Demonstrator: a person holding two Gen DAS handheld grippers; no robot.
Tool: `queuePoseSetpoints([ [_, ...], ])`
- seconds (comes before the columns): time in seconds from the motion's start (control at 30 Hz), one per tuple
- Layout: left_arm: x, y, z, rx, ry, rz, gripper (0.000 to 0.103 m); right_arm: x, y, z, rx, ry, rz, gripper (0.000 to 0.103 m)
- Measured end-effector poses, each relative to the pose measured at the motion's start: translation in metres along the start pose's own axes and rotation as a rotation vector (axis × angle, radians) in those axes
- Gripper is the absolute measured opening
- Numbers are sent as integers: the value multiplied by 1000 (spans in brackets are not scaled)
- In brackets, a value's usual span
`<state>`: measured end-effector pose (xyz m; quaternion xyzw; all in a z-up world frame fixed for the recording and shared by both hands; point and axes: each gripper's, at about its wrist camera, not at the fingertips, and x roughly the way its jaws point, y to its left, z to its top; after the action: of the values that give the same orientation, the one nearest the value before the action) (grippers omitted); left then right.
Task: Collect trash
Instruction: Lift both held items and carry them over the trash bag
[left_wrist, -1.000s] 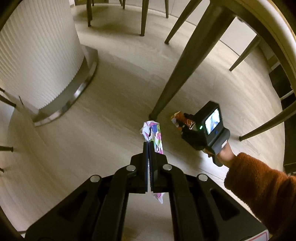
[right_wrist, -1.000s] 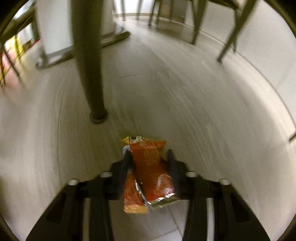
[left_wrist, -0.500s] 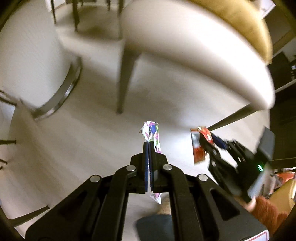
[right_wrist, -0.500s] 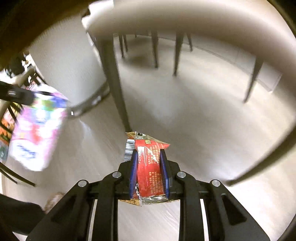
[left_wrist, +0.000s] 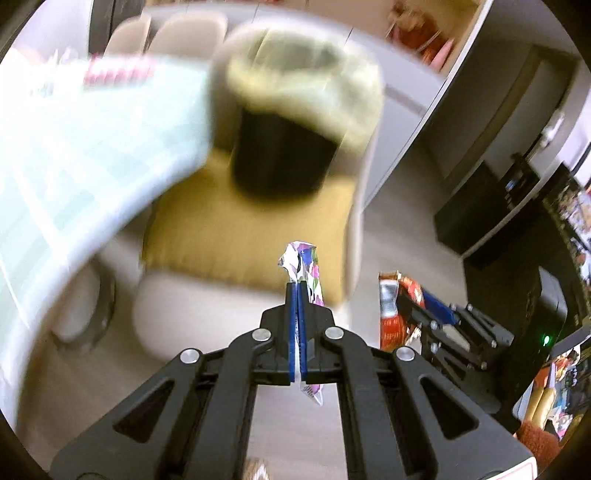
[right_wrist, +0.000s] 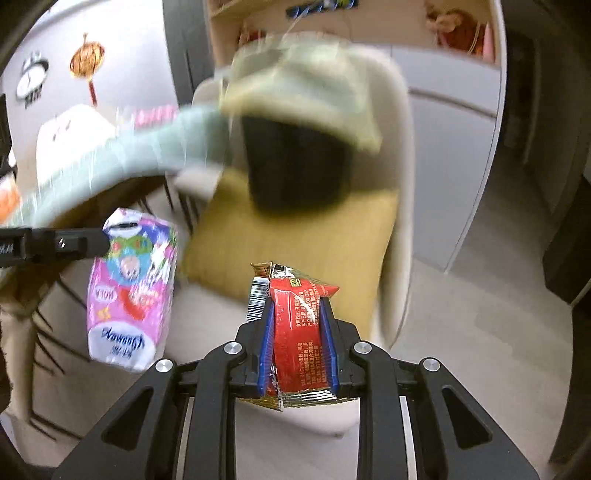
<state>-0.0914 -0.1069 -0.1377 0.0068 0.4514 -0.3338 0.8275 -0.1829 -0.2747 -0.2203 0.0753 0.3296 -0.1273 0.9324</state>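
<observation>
While both jaws stay clenched, left gripper (left_wrist: 297, 291) pinching pink wrapper (left_wrist: 301, 260), right gripper (right_wrist: 297, 314) red packet (right_wrist: 299, 332); bin (right_wrist: 295, 166) ahead; thin grip risks slippage mid-swing.

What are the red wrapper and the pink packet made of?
The red wrapper looks like shiny plastic film with foil inside: its crimped edges gleam silver. The pink packet looks like thin, soft printed plastic, glossy and creased, though it could be coated paper.
</observation>
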Motion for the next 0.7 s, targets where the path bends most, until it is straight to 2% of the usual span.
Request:
queuePoseSetpoints([
  [0.1, -27, -11, 63, 50, -77, -32, 1, -23, -5, 49, -20, -58, -8, 23],
  [0.2, -41, -18, 120, 96, -142, -53, 1, -30, -2, 100, -31, -101, -25, 23],
  [0.3, -40, -14, 182, 113, -191, -109, 1, -30, -6, 145, -28, -123, -58, 23],
  [0.4, -19, -7, 236, 129, -217, -149, 1, -29, 1, 178, -8, -141, -95, 23],
  [0.43, -6, -2, 257, 113, -203, -176, 1, -29, -1, 186, 8, -138, -100, 23],
  [0.53, 33, 11, 295, 90, -160, -202, 1, -17, -4, 216, 30, -129, -131, 23],
  [0.6, 70, 11, 319, 121, -106, -185, 1, -10, -3, 228, 30, -136, -142, 23],
  [0.7, 113, 14, 330, 127, -26, -147, 1, -2, -7, 240, 32, -128, -155, 23],
])
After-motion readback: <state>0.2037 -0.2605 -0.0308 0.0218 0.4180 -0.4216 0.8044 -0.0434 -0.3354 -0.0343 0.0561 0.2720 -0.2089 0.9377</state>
